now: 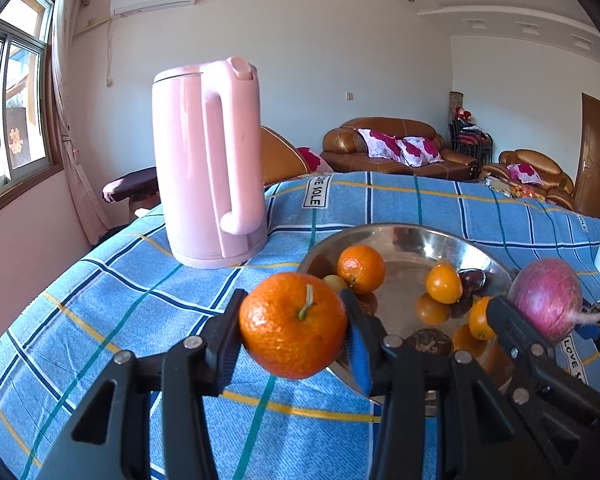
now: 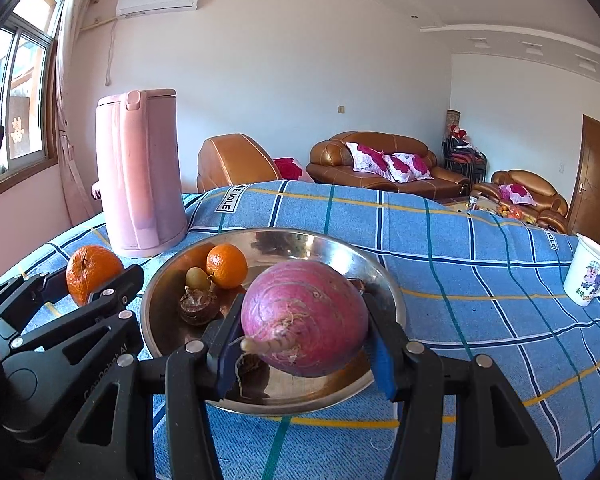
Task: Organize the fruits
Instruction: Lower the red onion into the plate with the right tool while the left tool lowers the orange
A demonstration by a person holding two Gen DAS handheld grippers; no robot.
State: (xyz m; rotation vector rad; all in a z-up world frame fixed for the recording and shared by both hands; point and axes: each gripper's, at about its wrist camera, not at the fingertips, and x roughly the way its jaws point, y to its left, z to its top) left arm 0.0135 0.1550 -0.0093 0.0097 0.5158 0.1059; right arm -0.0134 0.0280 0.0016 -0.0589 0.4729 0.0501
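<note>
Fingers [image 2: 374,344] of right gripper [image 2: 304,350] clamping purple radish [image 2: 306,316] above steel bowl [image 2: 376,280]; fingers [image 1: 224,344] of left gripper [image 1: 294,338] gripping large orange [image 1: 293,325] just beside bowl's near-left rim. Probably carrying orange toward bowl, lifting radish clear. Holding small orange [image 1: 361,269], kumquats [image 1: 444,283], bowl waiting ahead. Needing gentle lowering, then releasing.

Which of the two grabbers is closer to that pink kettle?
Left. The left gripper, clamped on an orange, sits just in front of the pink kettle. The right gripper, gripping a purple radish, is over the metal bowl, farther from the kettle.
</note>
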